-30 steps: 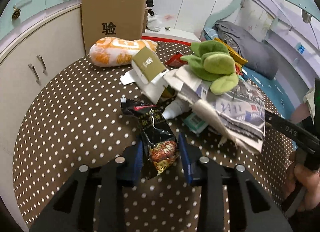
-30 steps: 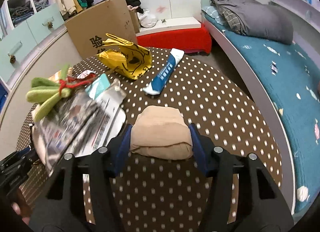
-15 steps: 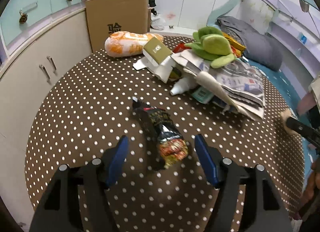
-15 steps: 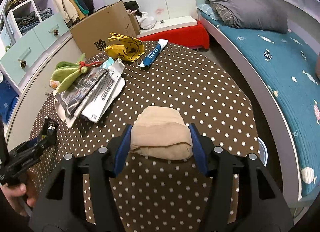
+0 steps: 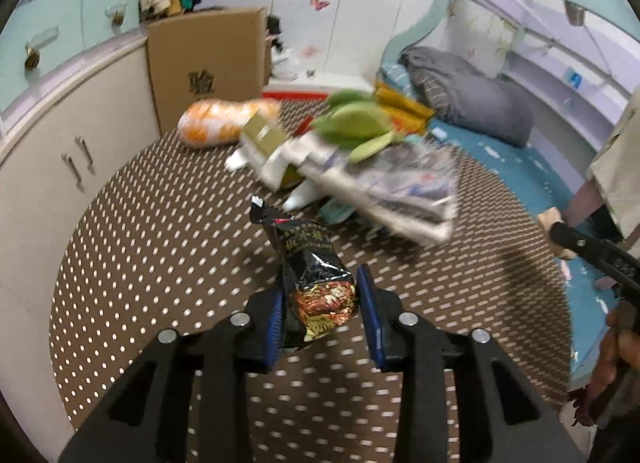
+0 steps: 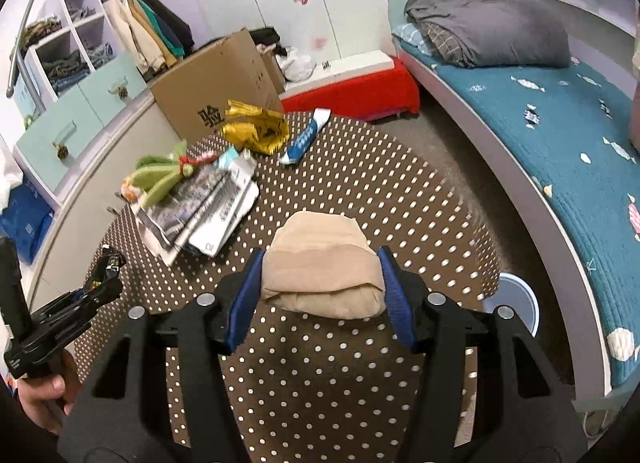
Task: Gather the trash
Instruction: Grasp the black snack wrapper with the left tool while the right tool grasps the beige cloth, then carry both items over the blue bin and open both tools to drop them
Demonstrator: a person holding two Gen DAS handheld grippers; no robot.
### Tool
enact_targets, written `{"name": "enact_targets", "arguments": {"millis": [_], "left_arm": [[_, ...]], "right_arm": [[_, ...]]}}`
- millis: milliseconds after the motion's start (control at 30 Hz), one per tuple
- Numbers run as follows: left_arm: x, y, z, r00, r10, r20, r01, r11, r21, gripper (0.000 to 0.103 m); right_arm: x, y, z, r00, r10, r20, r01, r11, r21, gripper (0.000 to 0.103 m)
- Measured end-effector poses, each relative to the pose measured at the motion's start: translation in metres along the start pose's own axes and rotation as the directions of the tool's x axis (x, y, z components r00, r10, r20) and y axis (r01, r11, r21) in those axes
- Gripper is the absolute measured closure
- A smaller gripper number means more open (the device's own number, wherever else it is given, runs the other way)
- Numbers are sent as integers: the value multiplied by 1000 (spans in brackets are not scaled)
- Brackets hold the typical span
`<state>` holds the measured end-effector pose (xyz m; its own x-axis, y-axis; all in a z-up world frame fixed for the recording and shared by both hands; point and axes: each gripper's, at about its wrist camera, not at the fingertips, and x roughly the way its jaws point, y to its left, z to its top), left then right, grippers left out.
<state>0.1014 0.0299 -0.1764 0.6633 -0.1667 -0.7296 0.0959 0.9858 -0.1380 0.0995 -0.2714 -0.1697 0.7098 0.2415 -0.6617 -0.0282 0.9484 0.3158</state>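
Your left claw (image 5: 320, 305) has just been closing, and the black snack wrapper (image 5: 312, 271) now sits pinched between its blue pads (image 5: 276, 315), its crimped top end sticking up and away from you above the brown polka-dot rug (image 5: 160, 247). In the right wrist view the same wrapper (image 6: 106, 263) pokes out of that claw (image 6: 96, 287) at the left edge, with your left hand (image 6: 44, 395) gripping the handle below.

Your right claw (image 6: 320, 287) is clamped on a folded beige bundle (image 6: 320, 263), which looks like soft cloth or paper; I cannot tell which. It fills the whole gap between the pads and bulges out in front of them.

On the rug beyond, a stack of newspapers (image 6: 200, 207) lies with a green plush toy (image 6: 158, 175) on top of it. Behind that are a crumpled yellow bag (image 6: 256, 131) and a blue-and-white tube (image 6: 306, 137), lying near each other. A large cardboard box (image 6: 216, 87) stands against the cabinets at the back. An orange-and-white bag (image 5: 224, 123) lies at the foot of that box in the left view, much blurred. A blue-covered bed (image 6: 560, 135) runs along the right side, with a grey blanket (image 6: 492, 31) bundled at its head.
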Motion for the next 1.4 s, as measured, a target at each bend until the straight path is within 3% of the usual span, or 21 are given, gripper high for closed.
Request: {"name": "enact_targets", "arguments": {"millis": [300, 600, 800, 1000, 1133, 1400], "left_arm": [[-32, -81, 33, 986, -136, 93, 125, 985, 116, 70], [-19, -197, 56, 945, -320, 67, 292, 918, 269, 70], [16, -274, 56, 914, -403, -37, 392, 860, 326, 70], [61, -330, 46, 895, -419, -152, 445, 823, 352, 70], [105, -370, 31, 880, -394, -265, 470, 802, 368, 70], [182, -416, 5, 843, -307, -441, 485, 788, 378, 70]], "right_arm": [[-50, -32, 22, 993, -9, 118, 5, 999, 40, 47], [-85, -103, 31, 978, -89, 187, 58, 984, 168, 47], [-92, -174, 23, 970, -161, 183, 97, 944, 315, 47], [-67, -241, 7, 973, -210, 99, 148, 889, 433, 47], [-40, -276, -4, 980, -197, 39, 152, 852, 501, 47], [10, -328, -31, 989, -142, -46, 140, 779, 611, 46]]}}
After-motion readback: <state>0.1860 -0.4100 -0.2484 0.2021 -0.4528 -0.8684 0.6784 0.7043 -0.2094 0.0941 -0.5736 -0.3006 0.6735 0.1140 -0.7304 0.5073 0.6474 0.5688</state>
